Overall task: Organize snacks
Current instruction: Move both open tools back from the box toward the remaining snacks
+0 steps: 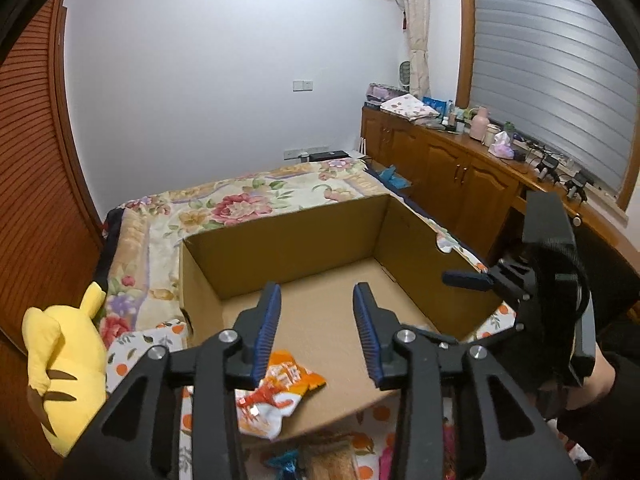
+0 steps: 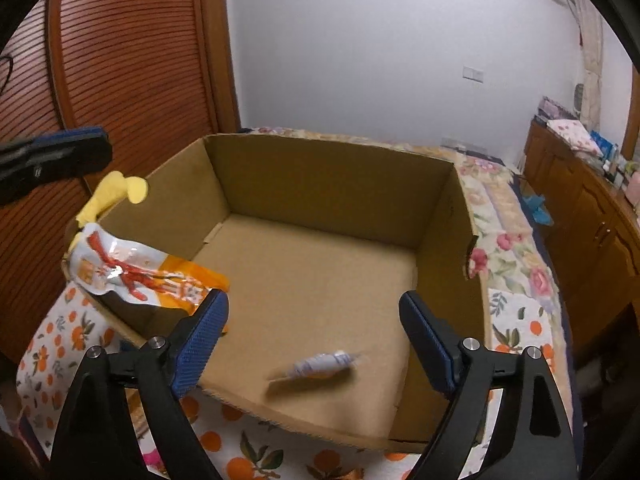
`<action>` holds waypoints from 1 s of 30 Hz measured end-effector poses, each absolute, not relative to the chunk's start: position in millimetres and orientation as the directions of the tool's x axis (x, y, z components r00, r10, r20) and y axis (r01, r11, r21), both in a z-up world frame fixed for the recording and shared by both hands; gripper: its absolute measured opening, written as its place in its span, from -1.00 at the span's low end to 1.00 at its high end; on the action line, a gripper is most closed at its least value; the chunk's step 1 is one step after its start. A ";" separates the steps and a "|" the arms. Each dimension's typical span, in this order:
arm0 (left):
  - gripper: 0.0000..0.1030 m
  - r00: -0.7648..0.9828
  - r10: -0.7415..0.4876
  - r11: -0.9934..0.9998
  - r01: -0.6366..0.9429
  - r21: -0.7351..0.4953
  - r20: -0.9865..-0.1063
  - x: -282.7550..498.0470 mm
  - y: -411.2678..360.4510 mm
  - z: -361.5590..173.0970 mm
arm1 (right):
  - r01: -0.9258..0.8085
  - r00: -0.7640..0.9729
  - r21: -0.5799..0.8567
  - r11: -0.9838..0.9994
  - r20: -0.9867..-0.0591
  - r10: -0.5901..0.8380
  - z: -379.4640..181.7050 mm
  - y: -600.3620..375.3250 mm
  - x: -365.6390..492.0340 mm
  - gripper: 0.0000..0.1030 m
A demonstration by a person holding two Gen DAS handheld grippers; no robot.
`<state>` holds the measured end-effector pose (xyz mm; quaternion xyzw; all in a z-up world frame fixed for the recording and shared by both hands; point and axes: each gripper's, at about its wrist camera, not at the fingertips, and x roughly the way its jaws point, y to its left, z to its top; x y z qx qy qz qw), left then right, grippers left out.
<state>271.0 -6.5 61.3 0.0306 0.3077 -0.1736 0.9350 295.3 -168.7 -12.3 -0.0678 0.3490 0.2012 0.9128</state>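
An open cardboard box (image 1: 288, 236) (image 2: 320, 172) stands on the bed. An orange and white snack packet (image 1: 280, 388) (image 2: 136, 276) lies at the box's near left corner, partly over the rim. My left gripper (image 1: 318, 292) hovers just above it, open, with nothing between its blue pads (image 1: 268, 328). A small white wrapped snack (image 2: 324, 364), blurred, is over the box floor near the front wall. My right gripper (image 2: 314, 300) stands wide open above it and holds nothing. One finger of the right gripper (image 1: 466, 279) shows over the box's right wall.
A yellow plush toy (image 1: 60, 360) (image 2: 116, 192) leans by the box's left side. More snack packets (image 1: 320, 462) lie on the orange-print cloth (image 2: 52, 340) in front of the box. A wooden cabinet (image 1: 452, 168) runs along the right, and a slatted wooden door (image 2: 120, 60) stands at the left.
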 end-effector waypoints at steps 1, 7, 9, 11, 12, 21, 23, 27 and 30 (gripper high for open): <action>-0.19 0.752 -0.310 0.937 0.347 -0.050 -0.581 266.1 -6.3 59.4 | -0.413 0.681 0.016 0.911 -0.659 0.320 -10.4 -168.9 291.4 0.73; 0.03 0.735 -0.341 0.925 0.374 -0.070 -0.586 244.4 -4.9 44.7 | -0.428 0.707 0.016 0.904 -0.616 0.346 5.2 -175.0 261.9 0.73; 0.13 0.733 -0.342 0.924 0.376 -0.069 -0.588 236.8 -5.2 40.5 | -0.437 0.711 0.017 0.899 -0.605 0.357 9.0 -176.2 249.0 0.73; 0.19 0.742 -0.344 0.925 0.373 -0.073 -0.575 226.2 -3.0 37.0 | -0.445 0.716 0.014 0.895 -0.595 0.365 13.1 -177.6 235.2 0.73; 0.25 0.743 -0.347 0.925 0.372 -0.079 -0.573 221.7 -1.7 34.9 | -0.449 0.719 0.015 0.894 -0.587 0.371 14.6 -179.4 226.7 0.73; 0.36 0.710 -0.372 0.913 0.395 -0.099 -0.597 177.3 2.0 -0.7 | -0.485 0.689 0.063 0.872 -0.587 0.425 -4.9 -194.3 173.4 0.73; 0.36 0.707 -0.370 0.913 0.399 -0.092 -0.602 168.0 0.6 -8.5 | -0.491 0.674 0.074 0.868 -0.599 0.433 -14.6 -195.0 165.3 0.72; 0.36 0.680 -0.380 0.907 0.408 -0.108 -0.627 151.1 0.0 -27.2 | -0.516 0.650 0.075 0.853 -0.614 0.447 -29.3 -194.3 149.8 0.70; 0.36 0.663 -0.373 0.908 0.404 -0.109 -0.649 140.5 0.4 -42.9 | -0.544 0.629 0.070 0.836 -0.626 0.461 -39.5 -187.7 142.3 0.65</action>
